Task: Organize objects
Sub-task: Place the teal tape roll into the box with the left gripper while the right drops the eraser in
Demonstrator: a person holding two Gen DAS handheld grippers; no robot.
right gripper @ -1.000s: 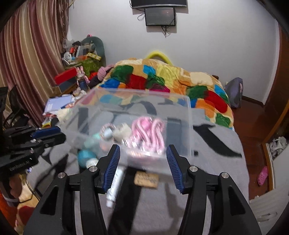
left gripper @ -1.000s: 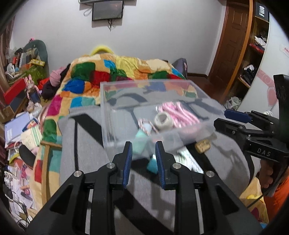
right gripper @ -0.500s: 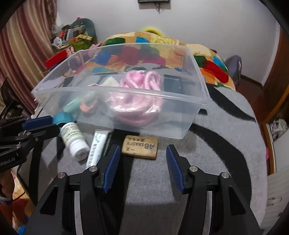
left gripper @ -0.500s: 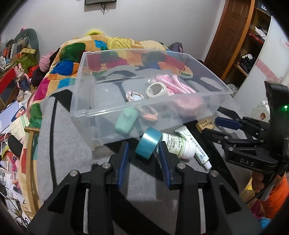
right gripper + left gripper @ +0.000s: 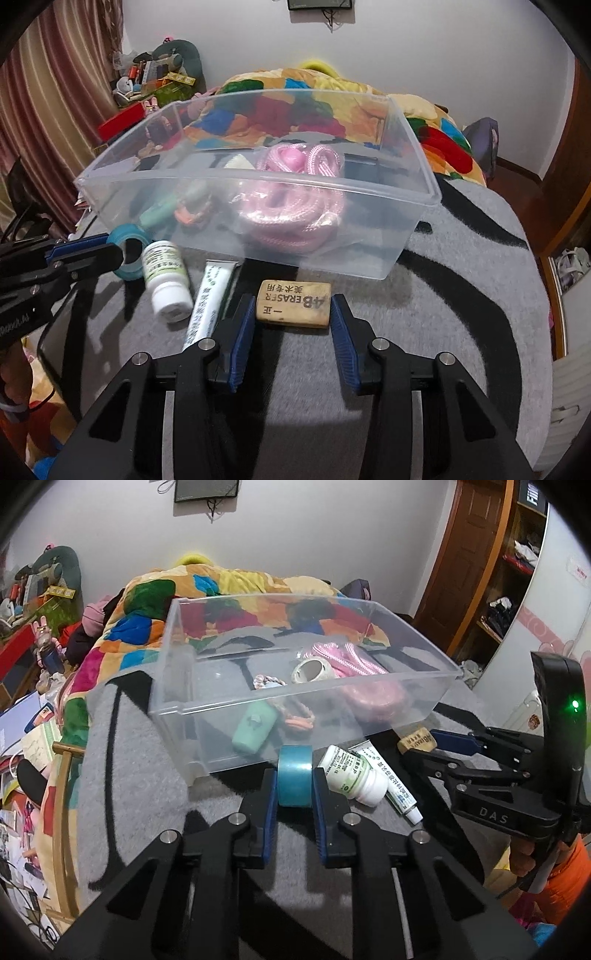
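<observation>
Our left gripper (image 5: 294, 788) has its blue pads pressed against both flat sides of an upright roll of teal-blue tape (image 5: 294, 781), which stands on the grey blanket with black stripes (image 5: 461, 295) just in front of the clear rectangular plastic bin (image 5: 295, 698). Our right gripper (image 5: 291, 314) is spread wide, one pad on each side of a tan rectangular eraser printed "4B ERASER" (image 5: 293, 303), with a gap showing on both sides. Between tape and eraser lie a white pill bottle with a green label (image 5: 166, 278) on its side and a white ointment tube (image 5: 208, 301), the bottle touching the tube. Inside the bin we see a coil of pink rope (image 5: 295, 206), a roll of white tape (image 5: 312, 669), a mint-green bottle (image 5: 255, 726) and a small braided loop (image 5: 295, 716) whose colours blur through the plastic. The tube's cap end is hidden behind the right gripper in the right wrist view. The blanket covers a bed with a multicoloured patchwork quilt (image 5: 221, 587); beyond are a white wall, a dark wall screen (image 5: 206, 490), a brown wooden door (image 5: 469, 554) and striped curtains (image 5: 55, 96).
</observation>
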